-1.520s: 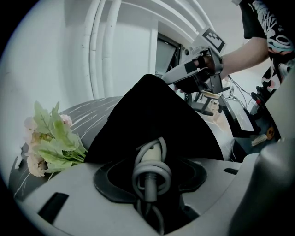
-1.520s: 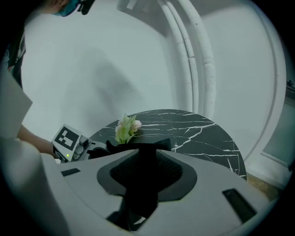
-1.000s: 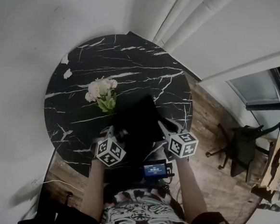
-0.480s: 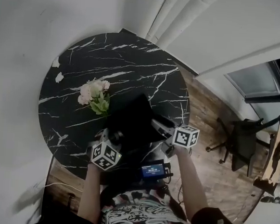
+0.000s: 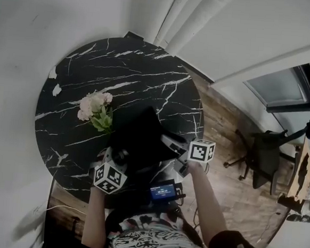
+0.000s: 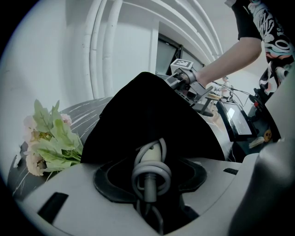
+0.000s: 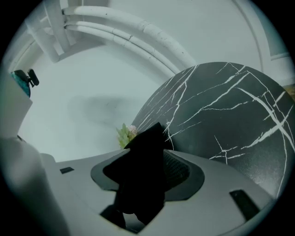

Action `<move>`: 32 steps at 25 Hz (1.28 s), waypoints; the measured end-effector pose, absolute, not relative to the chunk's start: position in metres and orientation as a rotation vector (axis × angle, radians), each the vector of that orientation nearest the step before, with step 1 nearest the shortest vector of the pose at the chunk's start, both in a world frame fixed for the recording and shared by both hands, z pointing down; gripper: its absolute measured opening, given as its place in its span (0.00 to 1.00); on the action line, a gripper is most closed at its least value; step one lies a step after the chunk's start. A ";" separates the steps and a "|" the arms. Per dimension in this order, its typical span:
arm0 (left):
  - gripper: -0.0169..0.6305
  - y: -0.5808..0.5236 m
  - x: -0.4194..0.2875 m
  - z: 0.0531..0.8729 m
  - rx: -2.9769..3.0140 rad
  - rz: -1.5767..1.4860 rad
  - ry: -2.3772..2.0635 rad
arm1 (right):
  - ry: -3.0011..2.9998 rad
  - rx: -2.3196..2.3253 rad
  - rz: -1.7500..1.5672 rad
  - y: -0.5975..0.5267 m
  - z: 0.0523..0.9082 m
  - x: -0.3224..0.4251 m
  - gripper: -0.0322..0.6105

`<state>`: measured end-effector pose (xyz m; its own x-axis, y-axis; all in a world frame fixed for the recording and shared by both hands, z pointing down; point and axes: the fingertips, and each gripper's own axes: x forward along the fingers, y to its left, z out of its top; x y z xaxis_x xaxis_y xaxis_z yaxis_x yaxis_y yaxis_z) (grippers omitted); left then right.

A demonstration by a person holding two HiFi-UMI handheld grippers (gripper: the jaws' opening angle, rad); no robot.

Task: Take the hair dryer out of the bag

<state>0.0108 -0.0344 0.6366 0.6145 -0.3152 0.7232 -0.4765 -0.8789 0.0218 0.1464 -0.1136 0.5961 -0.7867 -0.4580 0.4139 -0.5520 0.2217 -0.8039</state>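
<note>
Opening R gripper [image 7: 148, 184] (bag [image 7: 144, 152] betw.)

A room that is part home, part office: a round black marble surface [image 5: 138, 71] with flowers [image 5: 93, 108] stands on a wood floor [image 5: 224, 123], by white walls [image 5: 46, 10] with pipes [image 5: 193, 17], near a swivel chair [image 5: 264, 159] and a window [image 5: 286, 88].
</note>
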 end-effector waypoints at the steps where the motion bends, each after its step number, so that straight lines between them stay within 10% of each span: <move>1: 0.36 -0.034 0.011 0.637 2.627 1.117 -0.654 | -2.373 0.987 1.666 -0.113 0.597 0.147 0.38; 13: 0.36 -0.035 0.012 0.637 2.631 1.138 -0.676 | -2.348 1.137 1.701 -0.114 0.595 0.164 0.09; 32: 0.35 -0.026 0.012 0.634 2.642 1.127 -0.688 | -2.272 1.292 1.596 -0.116 0.596 0.174 0.09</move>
